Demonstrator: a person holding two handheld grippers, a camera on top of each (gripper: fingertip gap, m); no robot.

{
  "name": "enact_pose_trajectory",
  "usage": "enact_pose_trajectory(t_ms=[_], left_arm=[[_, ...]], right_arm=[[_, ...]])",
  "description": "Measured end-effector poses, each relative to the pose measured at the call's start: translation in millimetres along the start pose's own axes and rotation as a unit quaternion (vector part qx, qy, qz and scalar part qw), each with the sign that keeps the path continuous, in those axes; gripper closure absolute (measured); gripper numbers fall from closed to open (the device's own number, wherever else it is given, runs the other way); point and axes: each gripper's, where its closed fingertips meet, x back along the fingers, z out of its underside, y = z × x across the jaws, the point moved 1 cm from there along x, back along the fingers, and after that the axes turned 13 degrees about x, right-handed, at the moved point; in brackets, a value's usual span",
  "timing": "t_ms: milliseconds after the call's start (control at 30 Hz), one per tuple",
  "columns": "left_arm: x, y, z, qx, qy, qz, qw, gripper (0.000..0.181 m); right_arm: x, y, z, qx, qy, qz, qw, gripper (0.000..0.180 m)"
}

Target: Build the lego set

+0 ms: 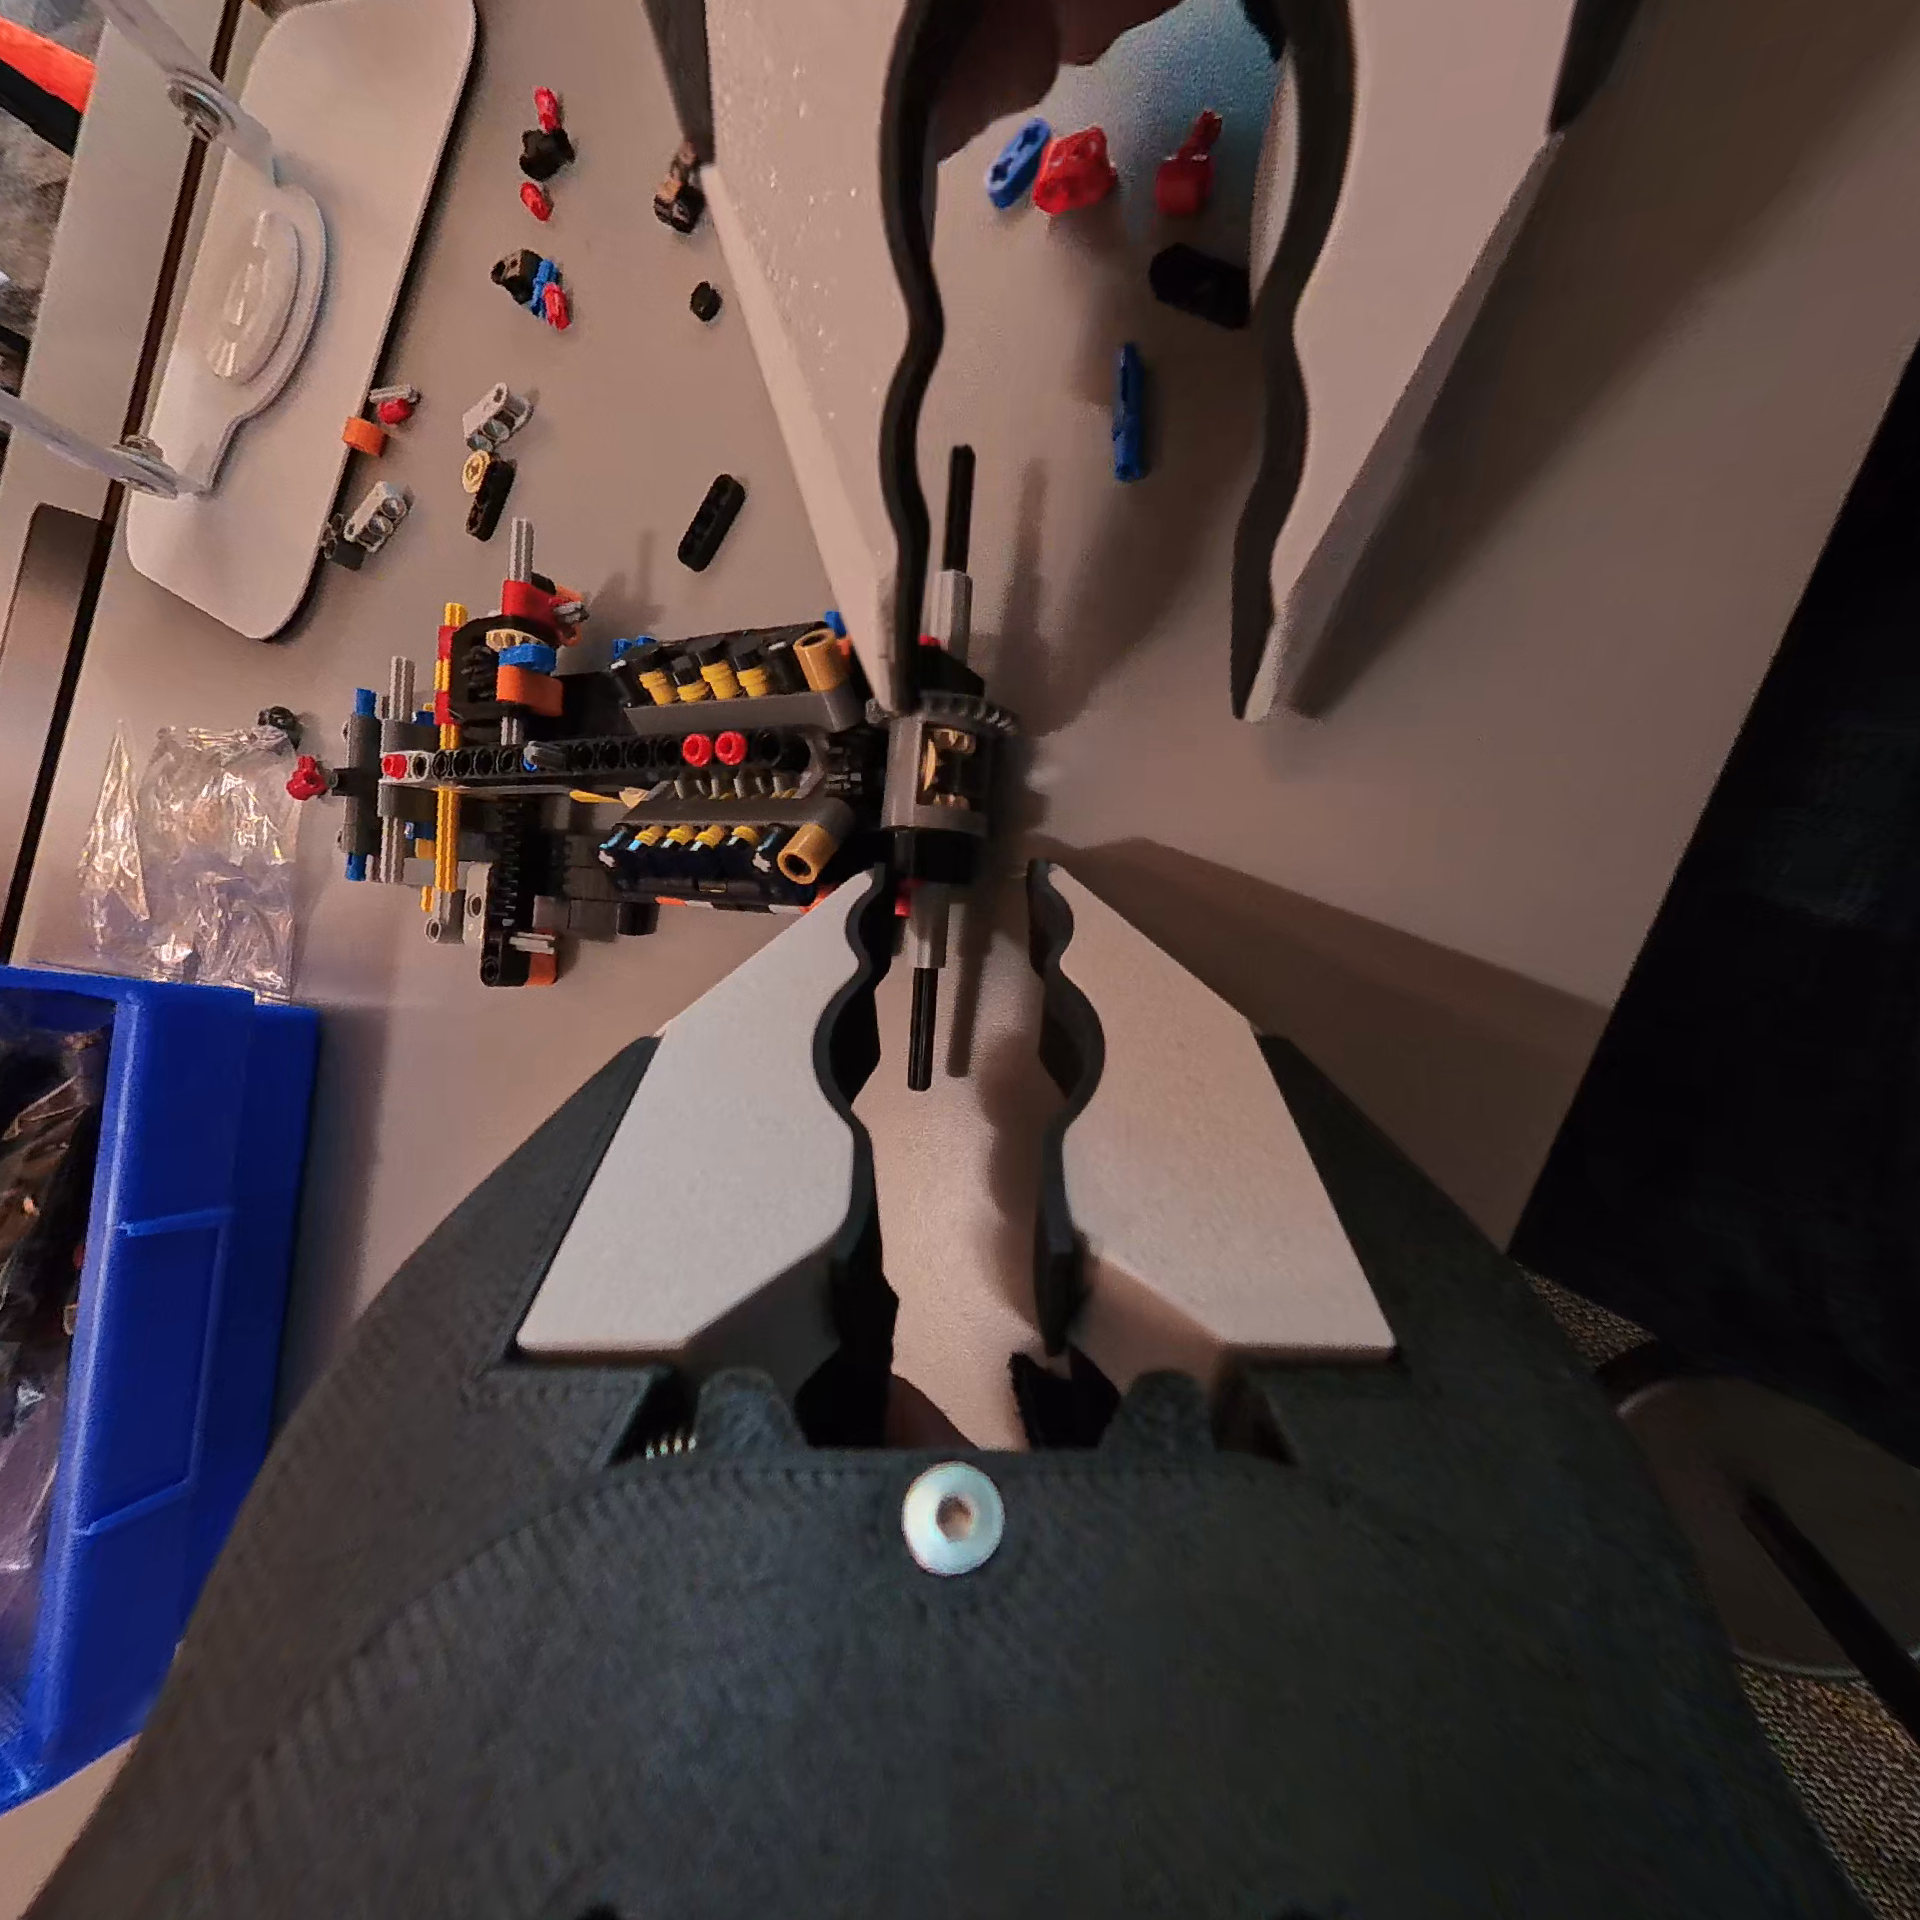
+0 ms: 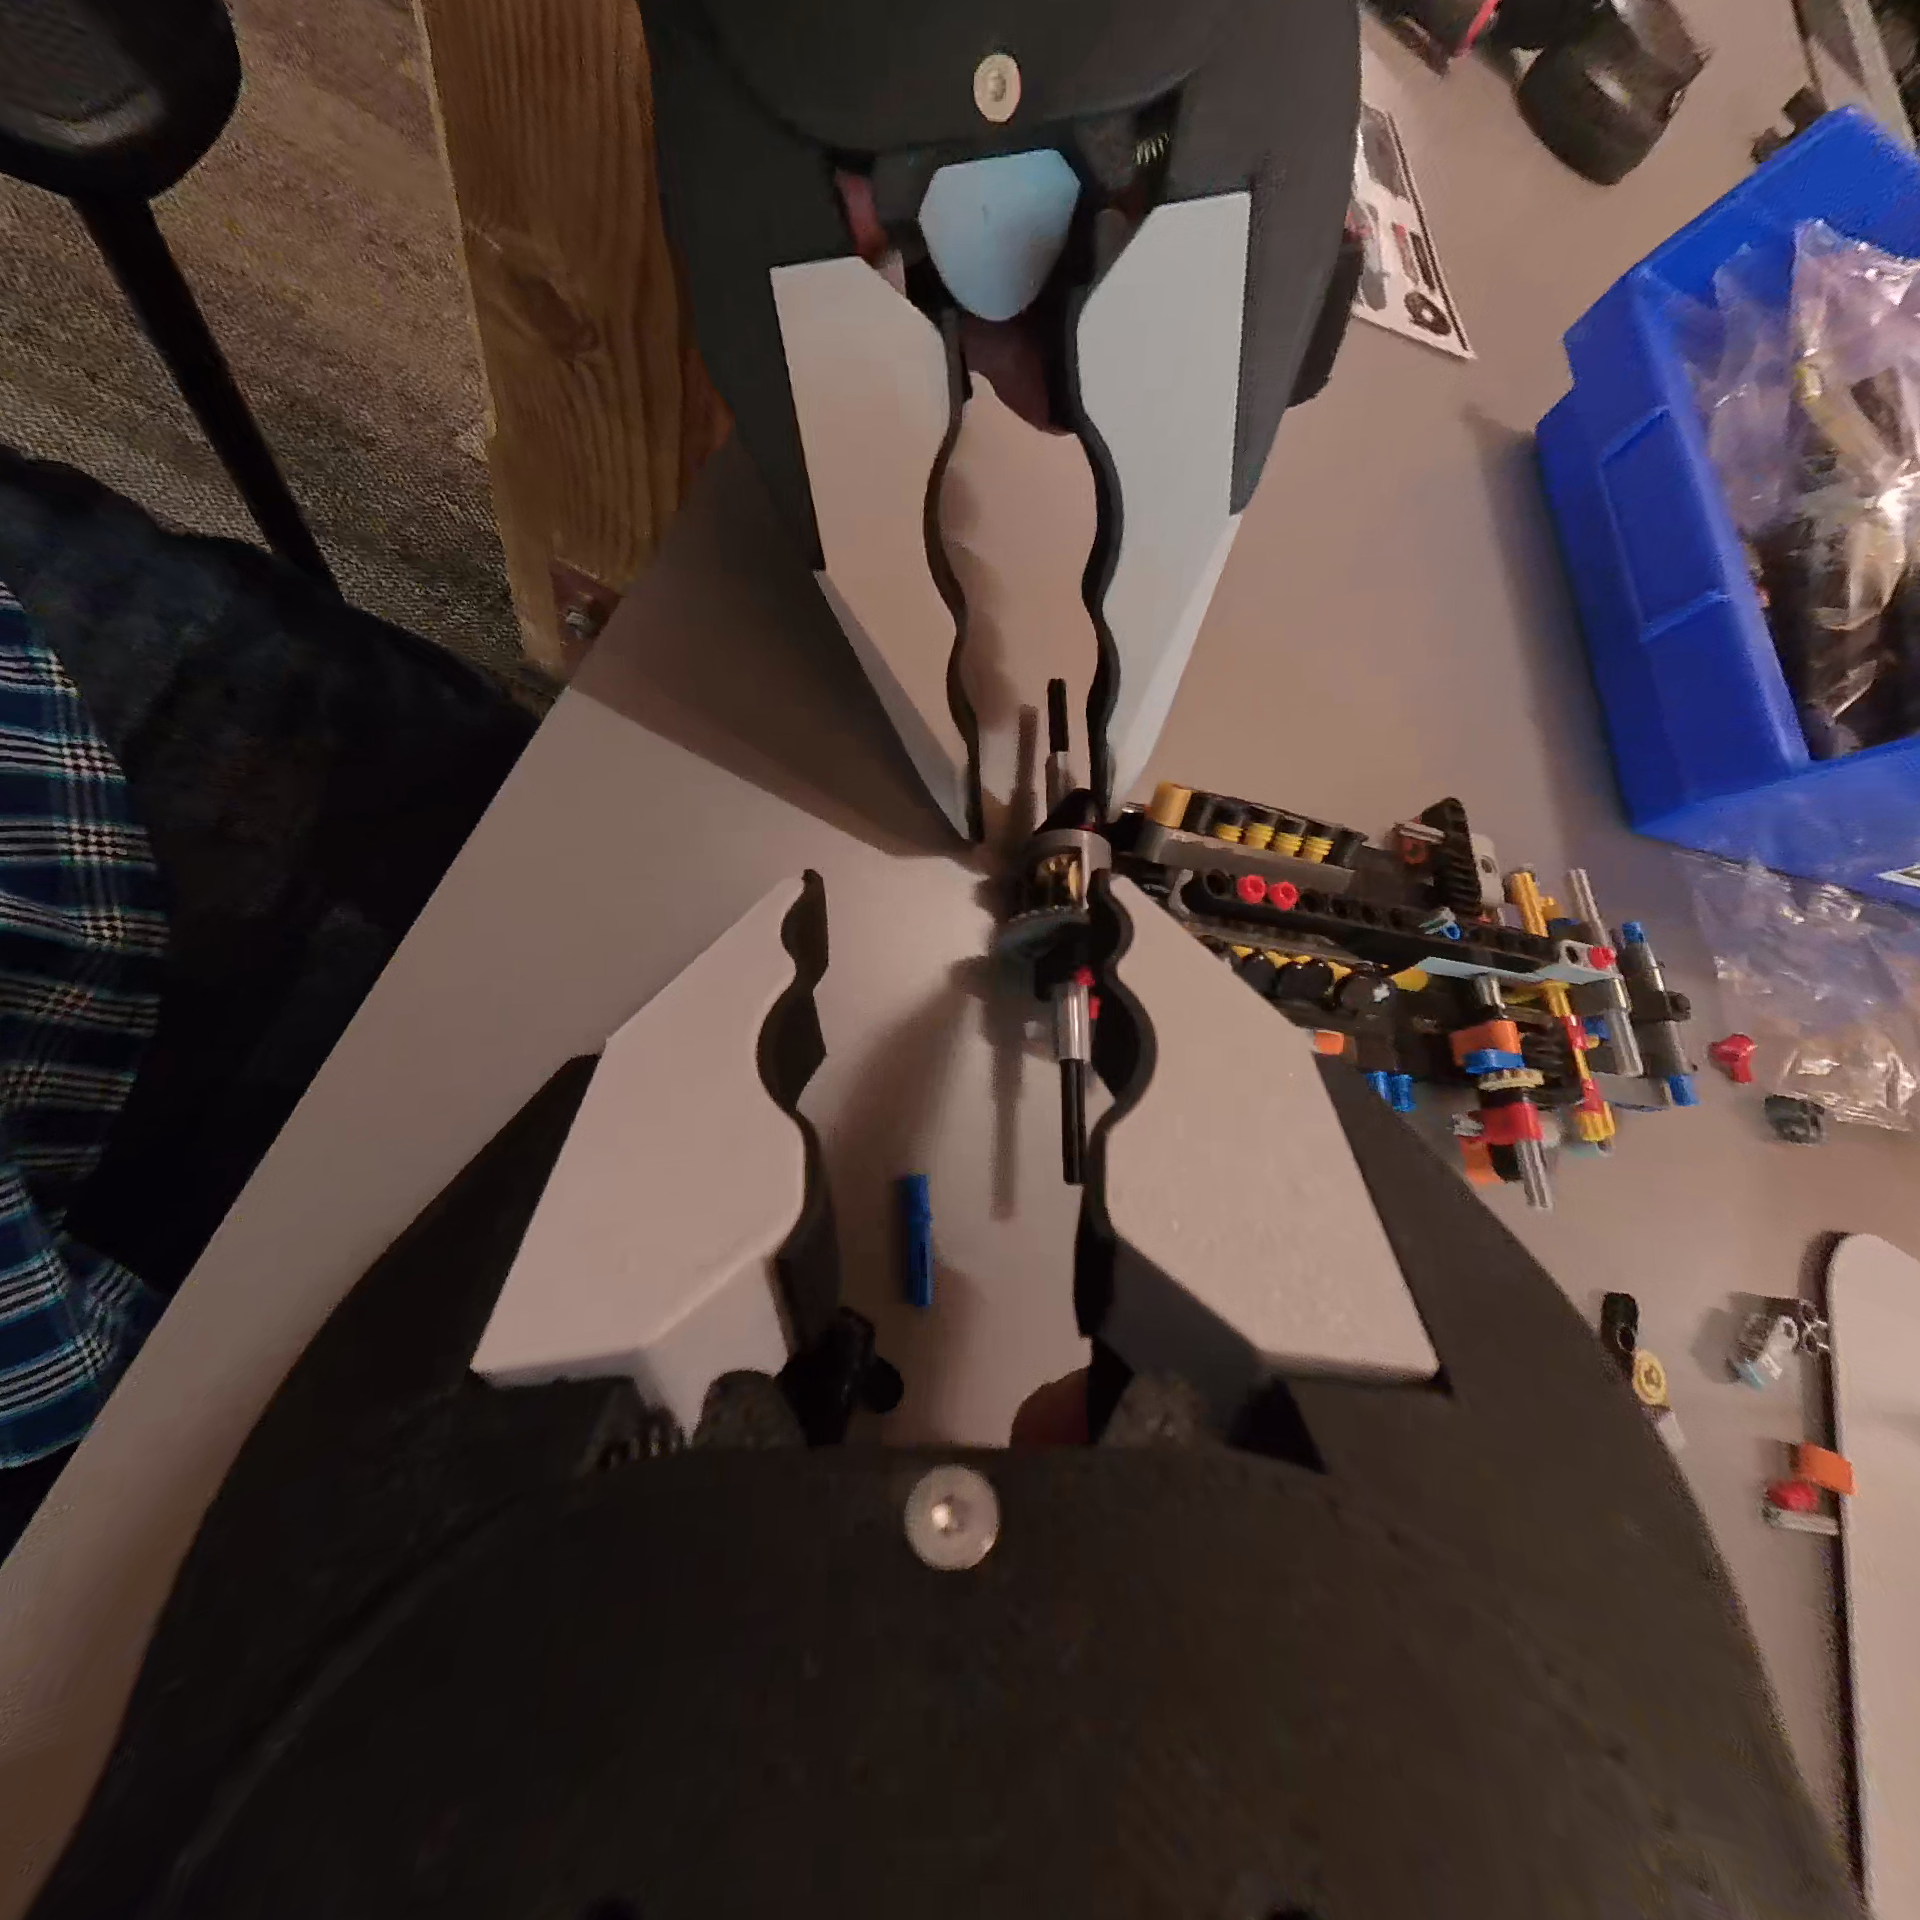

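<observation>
Two grippers, left (image 1: 951,883) and right (image 2: 951,894), faced each other with fingers spread around the lego chassis's (image 1: 665,769) black axle (image 1: 925,997)

A grey table (image 2: 644,790) stands over speckled carpet (image 2: 343,281), beside a wooden panel (image 2: 540,291).

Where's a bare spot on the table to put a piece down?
Bare grey table lies between the lego chassis's axle end and the table corner. It is crowded around the loose pieces and beside the blue bin with its plastic bags.
</observation>
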Motion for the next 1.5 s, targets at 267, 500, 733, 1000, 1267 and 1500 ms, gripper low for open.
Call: enact_pose_trajectory(t_ms=[267,500,733,1000,1267,1500], left_arm=[[0,-1,0,-0.002,0.001,0.001,1.0,0.157],[0,-1,0,-0.003,0.001,0.003,1.0,0.157],[0,-1,-1,-0.002,-0.001,0.003,1.0,0.157],[0,-1,-1,-0.003,0.0,0.003,1.0,0.157],[-1,-2,-1,-0.002,-0.001,0.004,1.0,0.157],[-1,-2,-1,-0.003,0.0,0.004,1.0,0.157]], right_arm=[[-5,14,2,0.004,0.006,-0.03,1.0,0.142],[0,-2,-1,-0.001,-0.004,-0.002,1.0,0.131],[-6,14,3,0.005,0.004,-0.029,1.0,0.139],[-1,0,3,-0.006,-0.003,-0.011,1.0,0.133],[-5,15,2,0.002,-0.002,-0.034,0.999,0.138],[-1,0,3,-0.004,-0.005,-0.012,1.0,0.135]])
